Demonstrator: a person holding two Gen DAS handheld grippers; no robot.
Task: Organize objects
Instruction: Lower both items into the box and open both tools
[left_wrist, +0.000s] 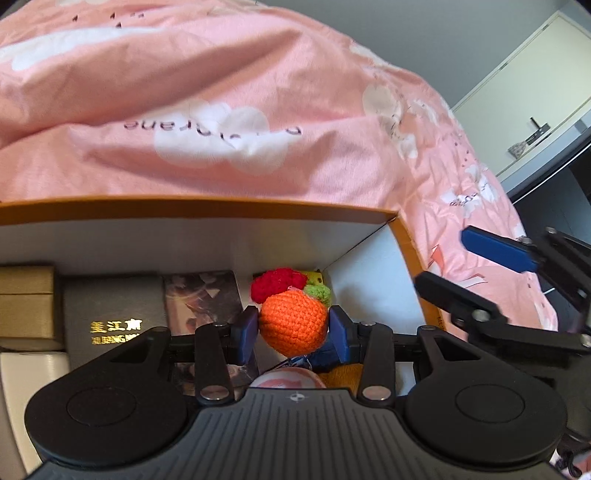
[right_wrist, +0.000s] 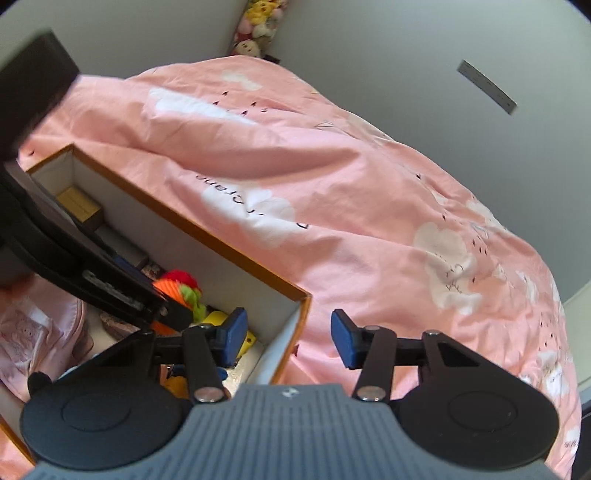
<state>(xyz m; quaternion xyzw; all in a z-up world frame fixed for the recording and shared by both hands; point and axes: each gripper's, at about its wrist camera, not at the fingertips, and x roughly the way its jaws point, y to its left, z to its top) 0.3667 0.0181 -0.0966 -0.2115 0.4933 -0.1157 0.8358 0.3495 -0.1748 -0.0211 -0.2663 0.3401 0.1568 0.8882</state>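
A pink quilt (left_wrist: 258, 122) covers the bed beyond the box (left_wrist: 207, 212). Left wrist view: left gripper (left_wrist: 293, 328) clamps the orange toy (left_wrist: 293, 321) above the box's right end. Right wrist view: right gripper (right_wrist: 288, 334) gapes, empty, straddling the box's near corner.

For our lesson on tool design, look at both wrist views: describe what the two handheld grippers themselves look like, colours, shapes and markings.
Left gripper and right gripper match. Each has a ribbed dark grey body with a small round emblem at its front edge, flanked by two round black discs. Flat black link bars, pinned with silver rivets, run forward to the jaws, which end in blue rectangular pads. No cables, sleeves or hands are visible.
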